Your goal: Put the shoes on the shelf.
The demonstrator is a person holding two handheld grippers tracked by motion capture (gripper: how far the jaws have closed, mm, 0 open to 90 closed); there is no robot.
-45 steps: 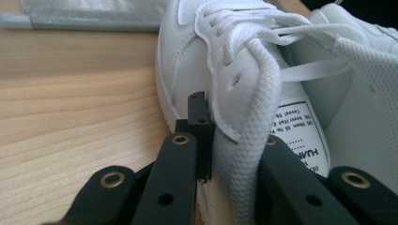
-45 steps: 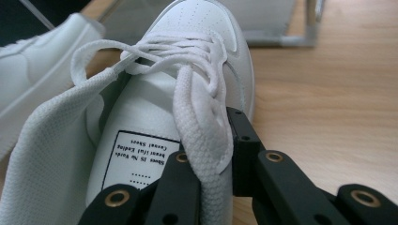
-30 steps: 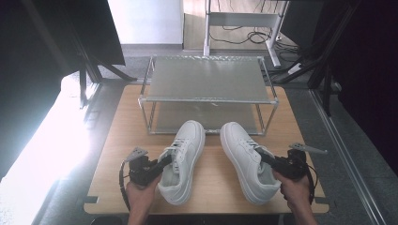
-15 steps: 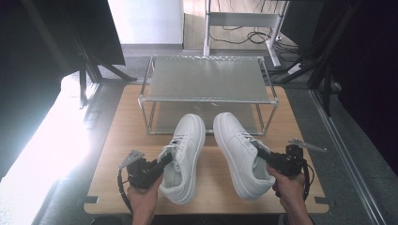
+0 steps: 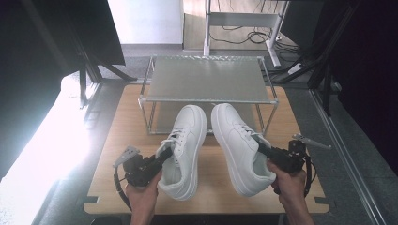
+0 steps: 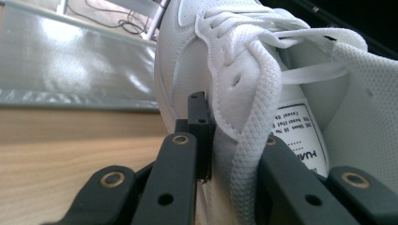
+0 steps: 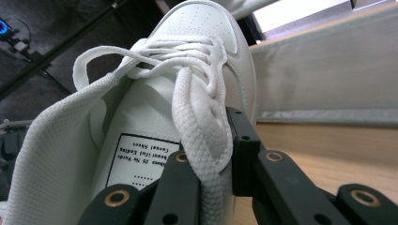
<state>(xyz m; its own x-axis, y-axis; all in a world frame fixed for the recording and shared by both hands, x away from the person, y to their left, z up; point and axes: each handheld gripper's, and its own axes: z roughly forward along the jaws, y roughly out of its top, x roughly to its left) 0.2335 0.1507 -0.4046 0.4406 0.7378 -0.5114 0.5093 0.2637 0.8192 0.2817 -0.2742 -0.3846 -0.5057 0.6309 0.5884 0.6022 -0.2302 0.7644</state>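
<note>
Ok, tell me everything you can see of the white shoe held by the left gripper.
The left shoe is a white low-top sneaker with a smooth, leather-like upper, a perforated toe, flat woven white laces and a mesh-lined collar. A printed label sits on the inside of its tongue. The left gripper is shut on the outer side wall of its opening, one jaw inside and one outside. Its toe points toward the metal shelf rack, beside the other shoe. Whether its sole touches the wooden table I cannot tell.

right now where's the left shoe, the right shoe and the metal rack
left shoe (image 5: 190, 123), high view, on its toe cap
right shoe (image 5: 230, 123), high view, on its toe cap
metal rack (image 5: 206, 78), high view, on the middle of its top shelf
</note>
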